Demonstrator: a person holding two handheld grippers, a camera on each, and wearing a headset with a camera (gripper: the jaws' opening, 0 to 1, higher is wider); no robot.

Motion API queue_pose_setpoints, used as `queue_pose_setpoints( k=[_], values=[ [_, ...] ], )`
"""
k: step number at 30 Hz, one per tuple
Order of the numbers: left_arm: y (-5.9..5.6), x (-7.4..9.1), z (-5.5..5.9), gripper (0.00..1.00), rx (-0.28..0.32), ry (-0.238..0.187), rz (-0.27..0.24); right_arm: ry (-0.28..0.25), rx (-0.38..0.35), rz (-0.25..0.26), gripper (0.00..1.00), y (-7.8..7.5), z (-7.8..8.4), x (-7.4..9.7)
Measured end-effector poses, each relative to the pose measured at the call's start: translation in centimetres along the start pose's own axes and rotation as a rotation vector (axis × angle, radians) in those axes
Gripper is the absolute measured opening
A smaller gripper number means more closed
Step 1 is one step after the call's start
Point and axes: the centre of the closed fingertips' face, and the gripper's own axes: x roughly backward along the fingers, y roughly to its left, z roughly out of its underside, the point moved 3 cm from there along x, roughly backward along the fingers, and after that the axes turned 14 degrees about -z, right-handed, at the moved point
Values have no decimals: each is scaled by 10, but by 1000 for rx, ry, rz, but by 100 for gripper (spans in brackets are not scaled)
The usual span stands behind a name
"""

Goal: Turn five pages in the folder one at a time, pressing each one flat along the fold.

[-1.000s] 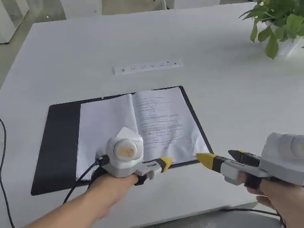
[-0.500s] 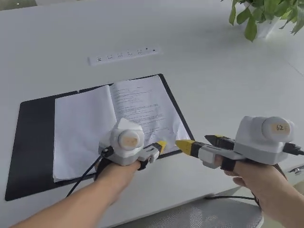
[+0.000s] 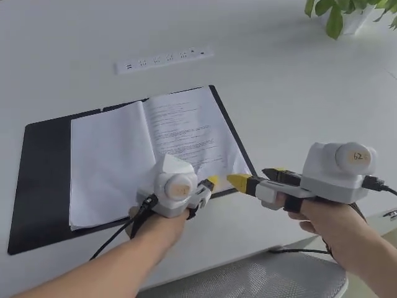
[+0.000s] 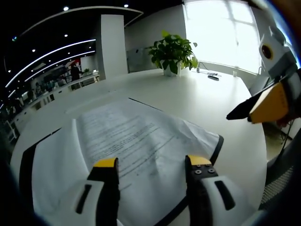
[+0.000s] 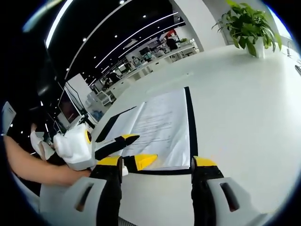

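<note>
The black folder (image 3: 43, 180) lies open on the white table, with a blank sheet on the left and a printed page (image 3: 186, 130) on the right. My left gripper (image 3: 208, 185) stands open just over the printed page's near edge; its own view has the page (image 4: 127, 136) between the jaws. My right gripper (image 3: 255, 177) is open too, just off the folder's near right corner and pointing at the left gripper's tip. The right gripper view looks along the folder (image 5: 160, 122) with the left gripper (image 5: 122, 141) in front. Neither gripper holds anything.
A white power strip (image 3: 164, 59) lies beyond the folder. A potted plant (image 3: 338, 15) stands at the far right corner. A cable (image 3: 118, 233) trails from the left gripper over the table's near edge. A grey chair seat (image 3: 260, 279) is below the edge.
My right gripper has come in leftward from the table's edge to the folder's near right corner. The left gripper stays at the page's near edge. The camera has shifted.
</note>
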Motion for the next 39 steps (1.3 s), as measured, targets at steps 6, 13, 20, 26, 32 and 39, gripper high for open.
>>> queue_pose_setpoints(
  k=[6,13,20,26,32,39],
  values=[
    [-13,6,-1,37,-25,-19,52,-2,0,-7,57,1,1,-3],
    [-13,6,1,34,-14,-16,50,-11,-9,-17,56,5,1,-4],
    [-15,5,2,26,-21,-29,44,-21,-16,-19,53,5,1,-4],
    [-9,2,2,16,-47,-27,25,-35,-23,-24,53,4,1,-5],
    [7,-1,3,7,-75,-8,-80,-33,-21,-29,51,3,1,-7],
    [-2,-2,2,5,-31,-6,-21,-35,-19,-41,48,1,1,-11]
  ],
)
